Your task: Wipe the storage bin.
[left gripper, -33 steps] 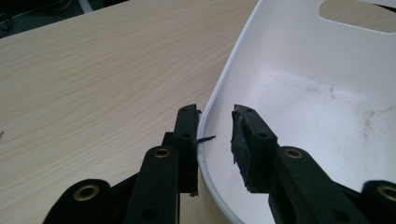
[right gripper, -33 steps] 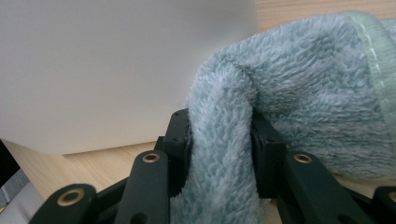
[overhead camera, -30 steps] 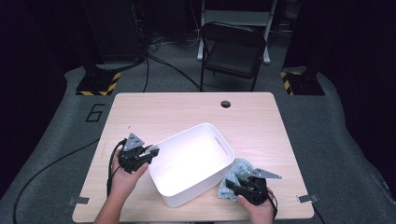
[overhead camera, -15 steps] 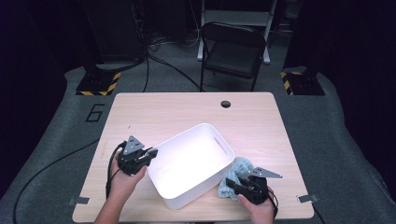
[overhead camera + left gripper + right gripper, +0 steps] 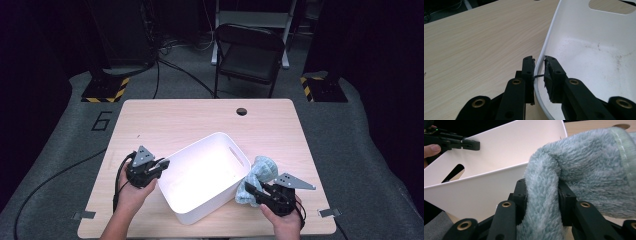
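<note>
Wooden surface [image 5: 175,120], white bin [image 5: 202,175] sitting skewed near its front edge, empty inside apart from some specks on the floor. Teal fluffy cloth [image 5: 256,181] bunched against the bin's right outer wall, partly draped up near the rim, not yet inside.

Left tool [image 5: 159,165] clamped narrow on the bin's left rim [image 5: 539,65], one pad outside, one inside the wall; jaws just closed onto it. Reads as bracing the bin.

Right tool [image 5: 254,191] pinched on a fold of the cloth [image 5: 544,202], fleece bulging between both pads, bulk hanging off to the right.

Step in hand, by judgement: cloth gripped and starting the transfer into the bin. Next move calls for: lift high enough to clear the right rim, carry over the cavity, release; keep left clamp firm so the trailing cloth can't drag or tip the bin.
</note>
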`<state>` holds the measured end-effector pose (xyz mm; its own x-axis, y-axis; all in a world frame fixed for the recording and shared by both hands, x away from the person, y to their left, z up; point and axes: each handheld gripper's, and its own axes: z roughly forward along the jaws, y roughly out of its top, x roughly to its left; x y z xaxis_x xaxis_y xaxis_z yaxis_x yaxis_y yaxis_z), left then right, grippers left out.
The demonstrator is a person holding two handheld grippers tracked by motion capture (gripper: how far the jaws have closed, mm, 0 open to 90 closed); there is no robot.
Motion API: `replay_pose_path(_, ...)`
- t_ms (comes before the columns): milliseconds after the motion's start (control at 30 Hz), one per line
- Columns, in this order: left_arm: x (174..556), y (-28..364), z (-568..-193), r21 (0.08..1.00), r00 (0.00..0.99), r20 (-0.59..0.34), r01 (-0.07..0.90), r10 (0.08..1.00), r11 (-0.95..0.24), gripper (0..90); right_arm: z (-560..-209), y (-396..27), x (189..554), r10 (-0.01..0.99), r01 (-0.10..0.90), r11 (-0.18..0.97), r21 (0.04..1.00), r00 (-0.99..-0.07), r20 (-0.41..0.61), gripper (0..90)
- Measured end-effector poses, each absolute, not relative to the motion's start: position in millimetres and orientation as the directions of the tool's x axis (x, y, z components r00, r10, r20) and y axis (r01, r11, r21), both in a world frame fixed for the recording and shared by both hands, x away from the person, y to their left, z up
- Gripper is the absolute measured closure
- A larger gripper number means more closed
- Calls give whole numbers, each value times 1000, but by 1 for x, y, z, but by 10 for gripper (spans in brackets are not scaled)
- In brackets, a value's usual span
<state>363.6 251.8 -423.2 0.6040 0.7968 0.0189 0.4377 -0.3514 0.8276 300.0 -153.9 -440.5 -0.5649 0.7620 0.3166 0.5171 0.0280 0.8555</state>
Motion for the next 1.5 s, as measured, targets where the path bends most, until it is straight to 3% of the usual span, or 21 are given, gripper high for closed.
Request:
replay_pose_path(467,363,253,-424,835,606,0,438,796,-333,774,-495,-144,313,778,650,122,750,-532,334,662)
replay_pose_path(667,362,252,-424,836,608,-3,438,794,-332,769,-485,-143,311,777,631,122,766,-541,323,660)
replay_pose_path(1000,362,252,-425,839,608,-6,435,794,-327,762,-436,-138,294,754,501,98,860,-601,265,657)
replay_pose_path(1300,363,253,-426,842,617,-23,437,787,-318,751,-460,-131,300,755,543,131,830,-597,272,654)
replay_pose_path(1500,362,253,-426,843,618,-27,437,786,-315,746,-489,-122,308,746,623,205,755,-599,291,655)
